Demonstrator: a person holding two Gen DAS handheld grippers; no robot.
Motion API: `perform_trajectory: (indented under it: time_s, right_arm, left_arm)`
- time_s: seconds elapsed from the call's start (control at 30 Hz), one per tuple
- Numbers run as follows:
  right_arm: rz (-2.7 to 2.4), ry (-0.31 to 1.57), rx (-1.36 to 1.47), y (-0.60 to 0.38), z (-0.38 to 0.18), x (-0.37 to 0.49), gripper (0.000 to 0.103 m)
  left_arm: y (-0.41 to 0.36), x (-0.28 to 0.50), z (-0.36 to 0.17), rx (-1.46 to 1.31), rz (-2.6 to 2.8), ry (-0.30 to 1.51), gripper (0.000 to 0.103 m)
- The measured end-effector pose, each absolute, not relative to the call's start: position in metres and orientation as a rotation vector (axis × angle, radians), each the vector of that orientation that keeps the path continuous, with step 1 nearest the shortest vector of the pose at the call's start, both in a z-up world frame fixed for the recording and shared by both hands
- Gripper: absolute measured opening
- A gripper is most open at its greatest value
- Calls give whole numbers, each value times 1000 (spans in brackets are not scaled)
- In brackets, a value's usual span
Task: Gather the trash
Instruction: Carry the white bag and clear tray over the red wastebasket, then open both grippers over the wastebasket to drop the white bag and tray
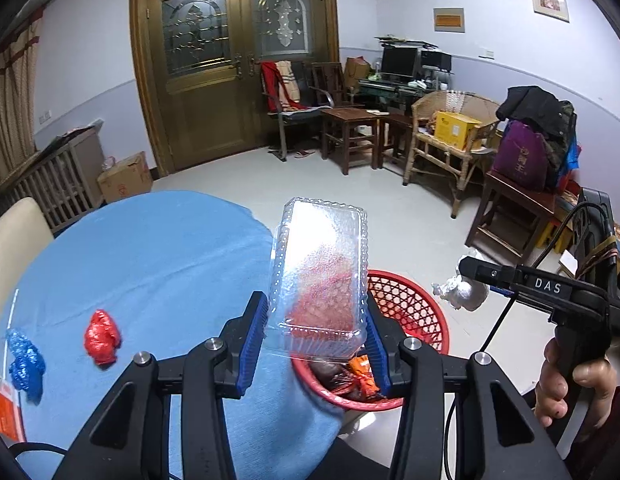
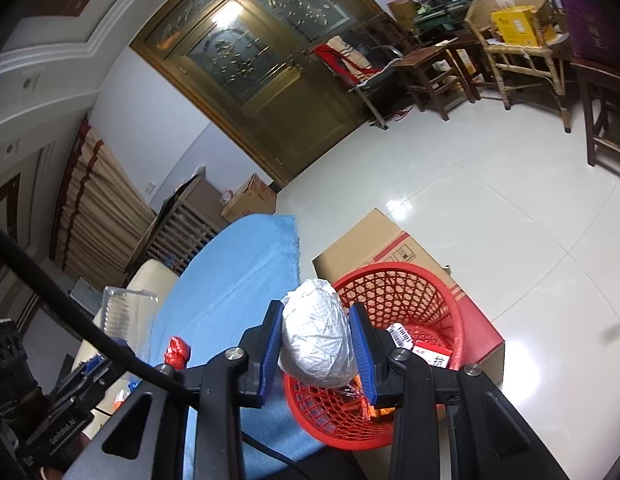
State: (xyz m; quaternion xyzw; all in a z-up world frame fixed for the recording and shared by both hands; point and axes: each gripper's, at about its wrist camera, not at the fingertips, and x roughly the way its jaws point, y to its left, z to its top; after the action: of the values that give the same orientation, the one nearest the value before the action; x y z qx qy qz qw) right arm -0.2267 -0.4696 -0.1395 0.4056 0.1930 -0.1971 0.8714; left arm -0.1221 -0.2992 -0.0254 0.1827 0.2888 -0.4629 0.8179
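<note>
My left gripper (image 1: 316, 338) is shut on a clear plastic clamshell box (image 1: 320, 276), held upright at the table's edge above the red mesh basket (image 1: 414, 312). My right gripper (image 2: 316, 350) is shut on a crumpled white paper ball (image 2: 316, 336) over the same basket (image 2: 410, 300), which holds wrappers and a small red-white box (image 2: 432, 354). The right gripper and its ball (image 1: 464, 290) also show in the left wrist view. A red wrapper (image 1: 102, 336) and a blue wrapper (image 1: 26, 362) lie on the blue tablecloth (image 1: 158, 264).
An orange-white packet (image 1: 2, 404) lies at the table's left edge. A cardboard box (image 2: 390, 240) stands on the floor behind the basket. A cream chair (image 1: 14, 228) stands at the table's left. Wooden chairs, tables and a wicker chair (image 1: 450, 136) line the far wall.
</note>
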Motion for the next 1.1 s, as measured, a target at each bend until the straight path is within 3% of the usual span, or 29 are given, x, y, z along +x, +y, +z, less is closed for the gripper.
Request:
perform_trajectory:
  time_s: [0.53, 0.6, 0.63, 0.67, 1.1]
  right_arm:
    - [-414, 463, 915, -484, -163, -217, 39]
    - [-420, 476, 930, -488, -167, -214, 47]
    - [-423, 478, 936, -489, -168, -214, 61]
    - [-424, 471, 945, -490, -169, -214, 64]
    - [-405, 490, 871, -473, -153, -197, 64]
  left_arm:
    - [-336, -109, -68, 421, -1033, 774, 53]
    - [-338, -112, -70, 434, -1030, 770, 62]
    - [-338, -113, -71, 436, -1033, 764, 63]
    - [-339, -113, -71, 438, -1034, 763, 63]
    - [-264, -80, -82, 395, -872, 794, 63]
